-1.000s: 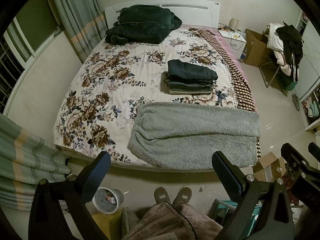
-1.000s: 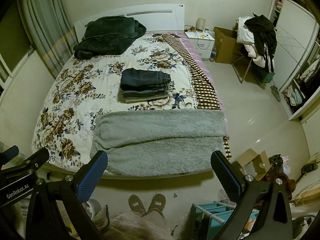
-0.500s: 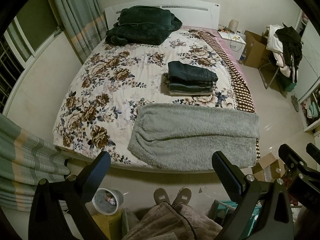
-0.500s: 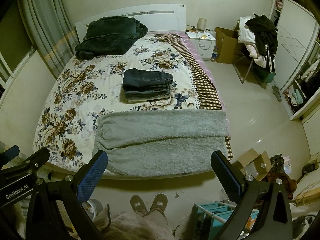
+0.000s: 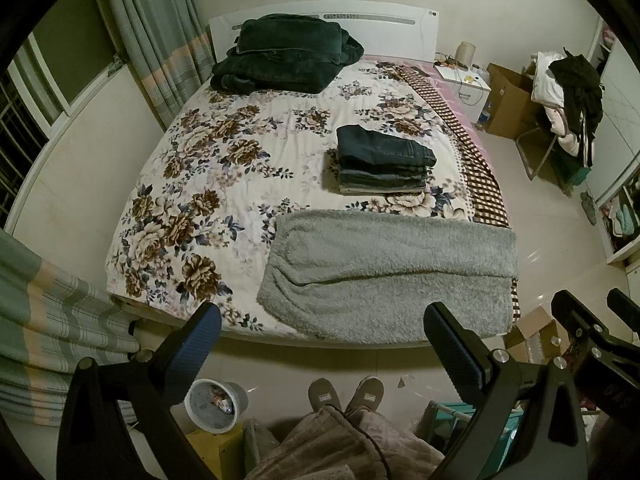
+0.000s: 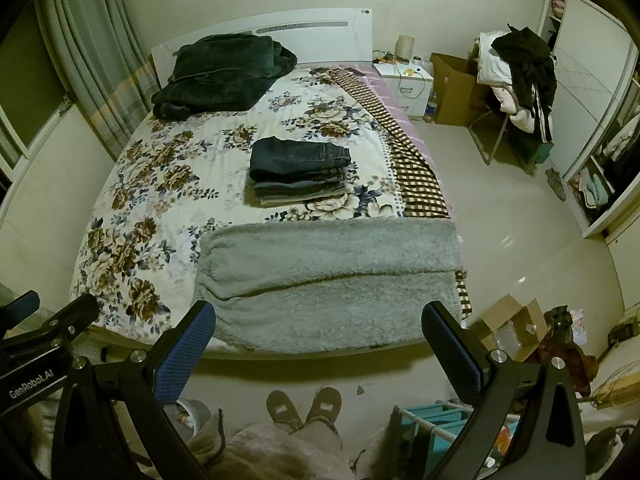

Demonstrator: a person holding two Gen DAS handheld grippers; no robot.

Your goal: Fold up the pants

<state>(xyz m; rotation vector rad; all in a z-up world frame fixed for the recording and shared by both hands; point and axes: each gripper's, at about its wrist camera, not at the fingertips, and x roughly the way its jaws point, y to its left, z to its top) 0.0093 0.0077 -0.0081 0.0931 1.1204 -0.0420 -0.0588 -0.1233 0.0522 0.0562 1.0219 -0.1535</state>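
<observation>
Fluffy grey pants (image 5: 392,268) (image 6: 332,280) lie folded lengthwise across the foot of the floral bed (image 5: 208,184) (image 6: 160,184), legs together, flat. Behind them sits a stack of folded dark jeans (image 5: 382,164) (image 6: 298,170). My left gripper (image 5: 320,344) is open, held high above the floor in front of the bed, well short of the grey pants. My right gripper (image 6: 318,340) is open too, at the same height and distance, with nothing between its fingers. Each gripper's body shows at the edge of the other's view.
A dark green blanket (image 5: 284,54) (image 6: 224,74) lies at the headboard. A person's slippered feet (image 5: 346,392) (image 6: 304,402) stand on the tiled floor by a small bin (image 5: 216,404). Curtains (image 5: 48,320) hang left; a cardboard box (image 6: 516,328), nightstand (image 6: 404,80) and clothes-laden chair (image 6: 516,80) stand right.
Both views have drifted slightly, the bed sitting a touch higher and to the right in frame. Both grippers stay open and the pants have not moved.
</observation>
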